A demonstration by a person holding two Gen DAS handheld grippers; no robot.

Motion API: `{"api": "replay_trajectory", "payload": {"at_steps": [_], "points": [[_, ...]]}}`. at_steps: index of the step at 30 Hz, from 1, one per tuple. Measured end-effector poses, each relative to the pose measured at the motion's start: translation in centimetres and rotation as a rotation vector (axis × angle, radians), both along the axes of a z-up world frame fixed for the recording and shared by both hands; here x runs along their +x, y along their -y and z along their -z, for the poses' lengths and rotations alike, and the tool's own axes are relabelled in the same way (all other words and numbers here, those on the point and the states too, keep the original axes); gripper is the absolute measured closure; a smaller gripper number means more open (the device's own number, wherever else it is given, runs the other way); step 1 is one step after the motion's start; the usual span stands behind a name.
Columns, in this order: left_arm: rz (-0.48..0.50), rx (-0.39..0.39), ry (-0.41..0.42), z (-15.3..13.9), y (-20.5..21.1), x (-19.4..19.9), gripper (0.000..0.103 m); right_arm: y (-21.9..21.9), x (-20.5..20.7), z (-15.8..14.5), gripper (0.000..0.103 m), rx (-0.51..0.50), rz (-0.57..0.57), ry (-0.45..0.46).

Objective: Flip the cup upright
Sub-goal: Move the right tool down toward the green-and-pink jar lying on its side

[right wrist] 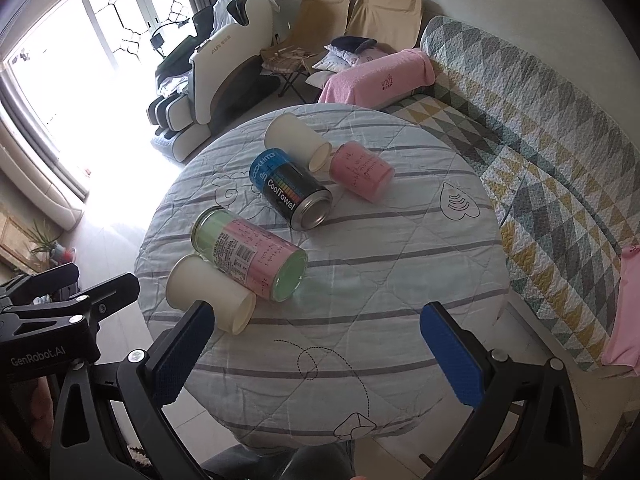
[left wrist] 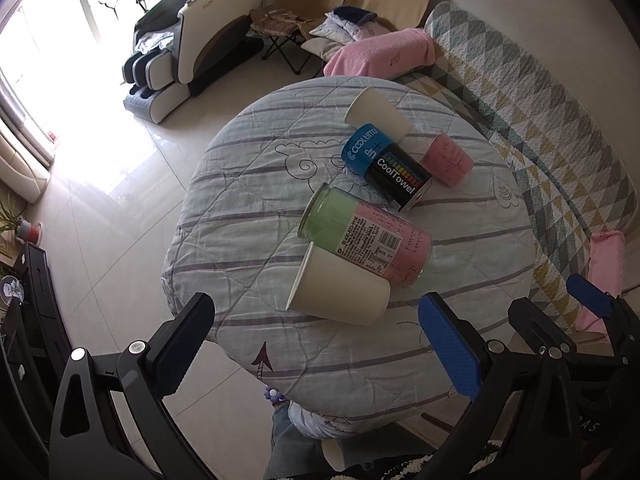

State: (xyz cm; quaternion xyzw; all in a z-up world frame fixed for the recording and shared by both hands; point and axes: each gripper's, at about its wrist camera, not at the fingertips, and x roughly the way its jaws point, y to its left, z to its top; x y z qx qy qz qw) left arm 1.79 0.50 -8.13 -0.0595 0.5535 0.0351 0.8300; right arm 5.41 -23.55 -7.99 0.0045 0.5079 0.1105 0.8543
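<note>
Several containers lie on their sides on a round table [left wrist: 248, 184] [right wrist: 400, 280] with a striped quilted cover. A near white paper cup [left wrist: 340, 288] [right wrist: 208, 294] touches a green-and-pink jar [left wrist: 368, 240] [right wrist: 252, 254]. Behind them lie a blue-and-black CoolTowel can [left wrist: 386, 168] [right wrist: 292, 190], a far white paper cup [left wrist: 376, 112] [right wrist: 296, 140] and a small pink cup [left wrist: 448, 160] [right wrist: 360, 170]. My left gripper [left wrist: 316, 340] is open and empty, above the near table edge, close to the near cup. My right gripper [right wrist: 316, 344] is open and empty, right of that cup; it also shows in the left wrist view [left wrist: 560, 308].
A sofa with a triangle-pattern quilt [left wrist: 540, 100] [right wrist: 540, 140] curves along the table's right side, with pink towels [left wrist: 380, 56] [right wrist: 376, 76] on it. A massage chair [left wrist: 192, 48] [right wrist: 212, 72] and folding chairs [right wrist: 320, 28] stand beyond. Tiled floor [left wrist: 120, 220] lies left.
</note>
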Motion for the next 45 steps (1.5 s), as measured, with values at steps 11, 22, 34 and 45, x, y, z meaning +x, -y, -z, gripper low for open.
{"api": "replay_trajectory", "payload": {"at_steps": [11, 22, 34, 45], "points": [[-0.096, -0.051, -0.080, 2.0, 1.7, 3.2, 0.000, 3.0, 2.9, 1.3, 0.000, 0.013, -0.031, -0.044], [-0.270, -0.089, -0.141, 4.0, 0.3, 6.1, 0.000, -2.1, 7.8, 3.6, 0.004, -0.060, -0.325, -0.033], [-0.486, -0.130, -0.169, 6.6, 5.0, 10.6, 0.000, 8.2, 9.3, 5.0, 0.004, -0.116, -0.082, -0.164], [-0.652, -0.182, -0.257, 11.3, 3.9, 11.1, 0.000, 9.6, 9.1, 5.7, 0.004, -0.146, -0.089, -0.201]]}}
